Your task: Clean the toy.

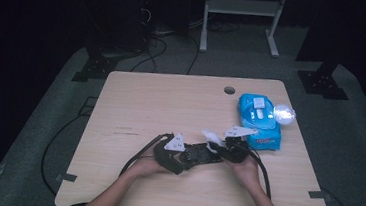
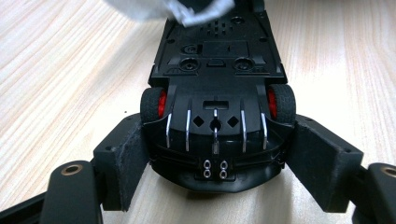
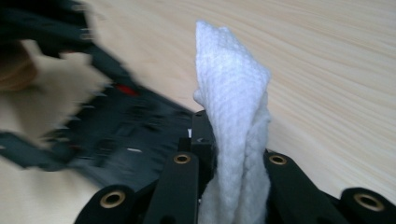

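Up close, left claw (image 2: 215, 154) clamped on upturned toy car (image 2: 215, 88), right claw (image 3: 233, 186) pinching white wipe (image 3: 236, 130).

High cam overhead, far; both tongs cams close, sharing toy car (image 2: 215, 88).

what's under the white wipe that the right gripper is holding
The white textured wipe, clamped in the right gripper, hangs over the upturned black toy car. The underside it covers is hidden.

A pale wooden table (image 1: 146, 100) (one round hole (image 1: 229, 90) near its far edge) stands on grey carpet (image 1: 358, 143); beyond, a white frame (image 1: 241, 18) and darkness.
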`<state>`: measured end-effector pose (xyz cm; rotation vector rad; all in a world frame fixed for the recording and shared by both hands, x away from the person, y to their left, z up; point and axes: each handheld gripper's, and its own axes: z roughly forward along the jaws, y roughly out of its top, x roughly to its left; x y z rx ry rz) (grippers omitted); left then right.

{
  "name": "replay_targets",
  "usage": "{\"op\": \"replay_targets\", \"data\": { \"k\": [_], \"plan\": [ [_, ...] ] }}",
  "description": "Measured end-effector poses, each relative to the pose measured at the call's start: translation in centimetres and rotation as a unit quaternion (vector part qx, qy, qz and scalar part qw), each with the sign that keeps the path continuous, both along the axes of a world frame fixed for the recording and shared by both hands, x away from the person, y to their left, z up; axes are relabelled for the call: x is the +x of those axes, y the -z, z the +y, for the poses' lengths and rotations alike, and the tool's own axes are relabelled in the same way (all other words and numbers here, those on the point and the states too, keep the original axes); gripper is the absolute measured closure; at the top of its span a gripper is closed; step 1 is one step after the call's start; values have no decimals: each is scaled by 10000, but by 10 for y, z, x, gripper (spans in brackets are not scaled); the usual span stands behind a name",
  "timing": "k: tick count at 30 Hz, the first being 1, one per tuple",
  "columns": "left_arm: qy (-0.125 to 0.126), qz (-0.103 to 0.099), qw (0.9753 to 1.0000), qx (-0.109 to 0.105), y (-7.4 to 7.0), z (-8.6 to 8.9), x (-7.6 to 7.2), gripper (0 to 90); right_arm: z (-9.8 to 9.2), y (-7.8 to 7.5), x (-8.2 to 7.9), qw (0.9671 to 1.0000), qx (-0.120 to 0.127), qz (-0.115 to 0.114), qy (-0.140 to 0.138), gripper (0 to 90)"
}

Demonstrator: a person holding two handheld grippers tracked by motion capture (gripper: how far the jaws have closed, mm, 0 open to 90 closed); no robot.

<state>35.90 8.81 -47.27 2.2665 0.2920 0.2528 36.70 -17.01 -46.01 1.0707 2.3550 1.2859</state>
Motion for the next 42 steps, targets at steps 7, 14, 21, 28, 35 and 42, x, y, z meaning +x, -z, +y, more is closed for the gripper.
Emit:
{"op": "replay_targets", "data": {
  "k": [7,14,21,28,35,42],
  "plan": [
    [-9,-91,9999,77,1,-2,1,241,10,0,5,9997,215,90,-110,811],
    [-21,-95,9999,107,0,-1,0,241,19,-4,4,9997,-113,-126,-184,811],
    [-30,-96,9999,120,-1,2,1,241,-23,2,7,9995,42,134,300,811],
    [-175,-117,9997,135,-3,10,4,241,-16,1,0,9998,-21,219,7,811],
    [-311,-65,9994,127,-2,17,9,241,-3,-1,-9,9990,197,294,-278,811],
    [-295,-89,9995,46,-3,17,8,241,-16,3,-3,9996,27,290,-37,811]
  ]
}}
